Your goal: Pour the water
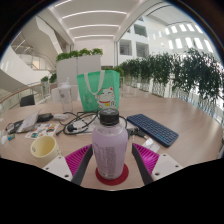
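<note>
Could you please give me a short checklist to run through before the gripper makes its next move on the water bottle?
1. Bottle between the fingers: ok.
2. Both pads pressing the bottle: cannot tell; gripper looks closed round it.
3. Bottle upright: ok.
4. Cap off for pouring: not ok, black cap on.
5. Cup in view as pour target: ok, stands beside the bottle.
6. Keyboard and cables away from the pour: cannot tell.

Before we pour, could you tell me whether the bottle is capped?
Capped: a black cap sits on the upright bottle, between the gripper fingers.

Clear plastic bottle (111, 148), matt wooden table (178, 122).
</note>
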Motion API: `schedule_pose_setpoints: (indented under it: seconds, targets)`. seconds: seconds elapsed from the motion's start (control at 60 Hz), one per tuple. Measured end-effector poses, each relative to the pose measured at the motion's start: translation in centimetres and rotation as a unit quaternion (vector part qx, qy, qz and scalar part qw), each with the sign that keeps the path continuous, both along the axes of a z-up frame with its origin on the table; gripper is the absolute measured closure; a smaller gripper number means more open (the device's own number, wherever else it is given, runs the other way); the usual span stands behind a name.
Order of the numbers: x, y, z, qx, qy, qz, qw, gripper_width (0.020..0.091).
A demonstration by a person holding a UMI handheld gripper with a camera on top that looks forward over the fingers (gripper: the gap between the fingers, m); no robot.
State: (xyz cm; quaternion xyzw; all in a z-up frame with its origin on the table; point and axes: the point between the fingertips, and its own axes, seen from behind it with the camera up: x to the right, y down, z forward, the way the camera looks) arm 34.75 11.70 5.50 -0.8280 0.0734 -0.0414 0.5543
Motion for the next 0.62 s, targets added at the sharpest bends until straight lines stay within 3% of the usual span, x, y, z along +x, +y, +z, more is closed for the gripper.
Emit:
schedule_pose_setpoints:
  seconds: [0.2, 0.417, 0.617]
  targets:
    - [-1.1, -8.1, 4.0, -0.008, 0.013, -0.02, 1.0, 0.0267]
    - [-7.8, -19.1, 10.1, -0.012, 0.029, -0.053, 0.998, 0.0269]
    - [-15.2, -28.1, 15.6, -0.003, 0.003, -0.057, 0.998, 0.0272]
